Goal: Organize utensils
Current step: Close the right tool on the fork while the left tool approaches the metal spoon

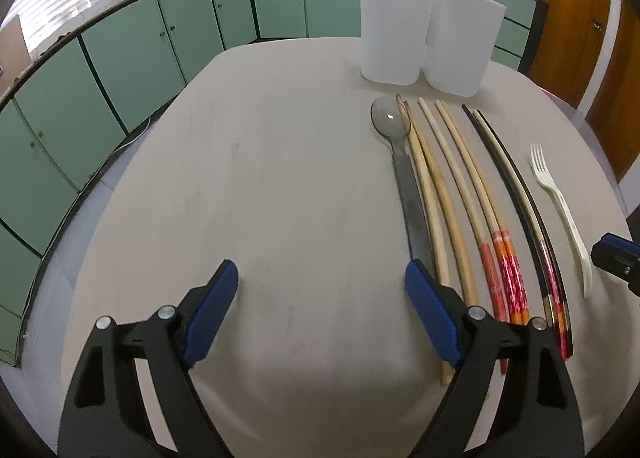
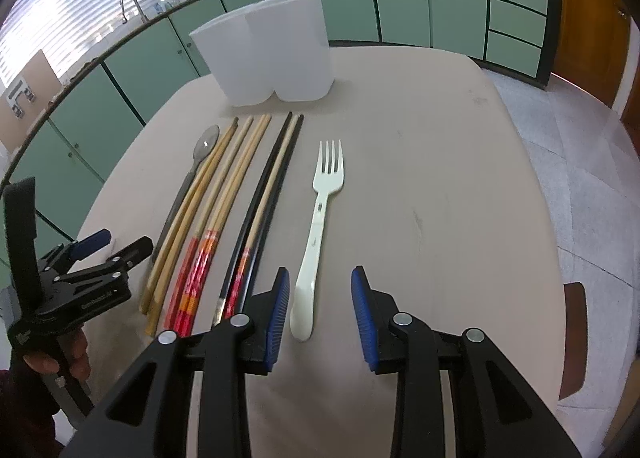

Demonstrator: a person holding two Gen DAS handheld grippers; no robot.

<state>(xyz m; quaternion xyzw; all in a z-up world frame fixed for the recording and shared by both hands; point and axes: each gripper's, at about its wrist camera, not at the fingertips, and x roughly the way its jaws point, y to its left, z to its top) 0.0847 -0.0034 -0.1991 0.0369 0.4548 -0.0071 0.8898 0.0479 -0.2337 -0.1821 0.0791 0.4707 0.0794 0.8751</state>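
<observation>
Both claws apart, empty; fork (image 2: 318, 234) handle lies between right claw (image 2: 320, 314) tips, untouched.

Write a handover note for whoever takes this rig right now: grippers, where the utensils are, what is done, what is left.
Left gripper: open, holding nothing, over bare table left of the utensil row.
Right gripper: open, holding nothing, jaws either side of the white fork handle end, not closed on it.
On the table, left to right: spoon, plain wooden chopsticks, red-handled chopsticks, black chopsticks, fork.
White two-compartment holder stands beyond them; its inside is not visible.
Done: nothing evident. Left: every utensil visible into the holder.
</observation>
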